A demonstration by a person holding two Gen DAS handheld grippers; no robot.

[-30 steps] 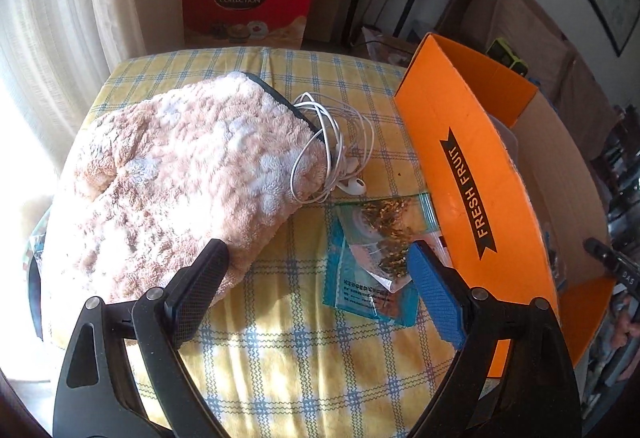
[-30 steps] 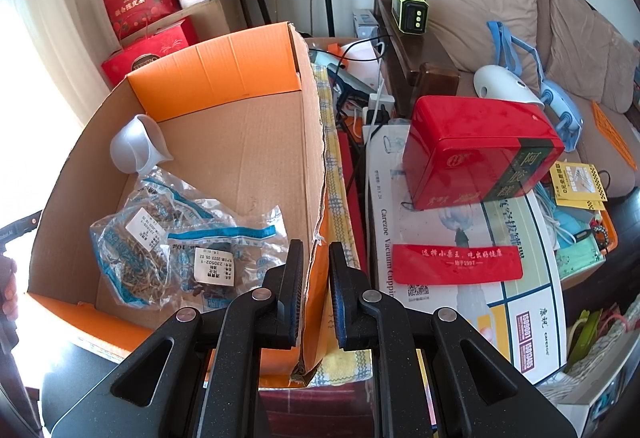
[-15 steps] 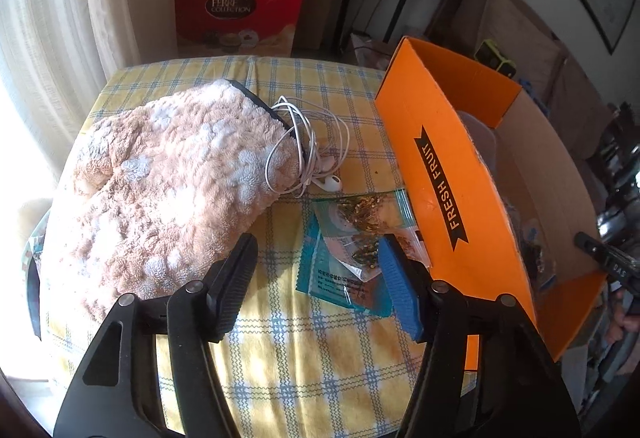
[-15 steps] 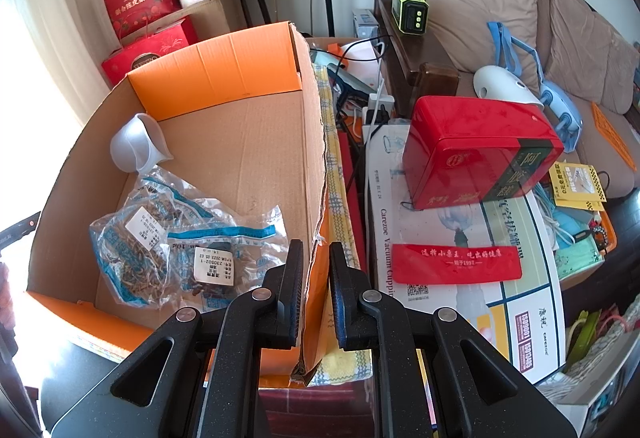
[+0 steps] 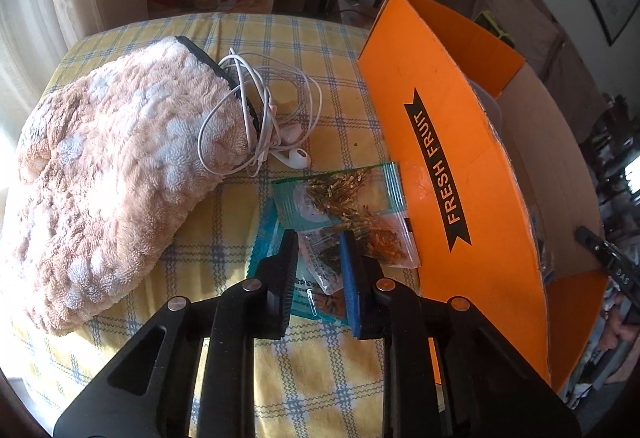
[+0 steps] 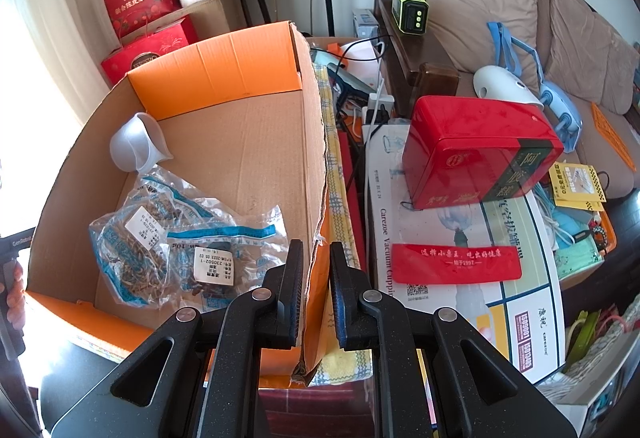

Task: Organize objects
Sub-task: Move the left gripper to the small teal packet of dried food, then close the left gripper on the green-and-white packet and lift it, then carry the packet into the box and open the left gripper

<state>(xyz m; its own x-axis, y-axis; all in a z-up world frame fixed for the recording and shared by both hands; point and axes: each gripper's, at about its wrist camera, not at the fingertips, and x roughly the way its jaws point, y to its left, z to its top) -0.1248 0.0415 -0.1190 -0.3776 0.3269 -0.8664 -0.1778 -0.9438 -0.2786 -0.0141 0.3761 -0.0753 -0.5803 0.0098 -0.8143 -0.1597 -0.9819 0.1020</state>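
At lower centre of the left view, your left hand-held gripper [image 5: 319,242] is closing on the herb packet [image 5: 344,209] lying beside the orange box [image 5: 448,141]; pinch plastic only, lift straight. Right hand-held gripper [image 6: 316,258] is clamping the box wall.

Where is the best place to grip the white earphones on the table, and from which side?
Grip the bunched cable of the white earphones near the buds, coming from above. There the strands gather thick; the loose loops lie flat, and the fluffy towel crowds the left side.
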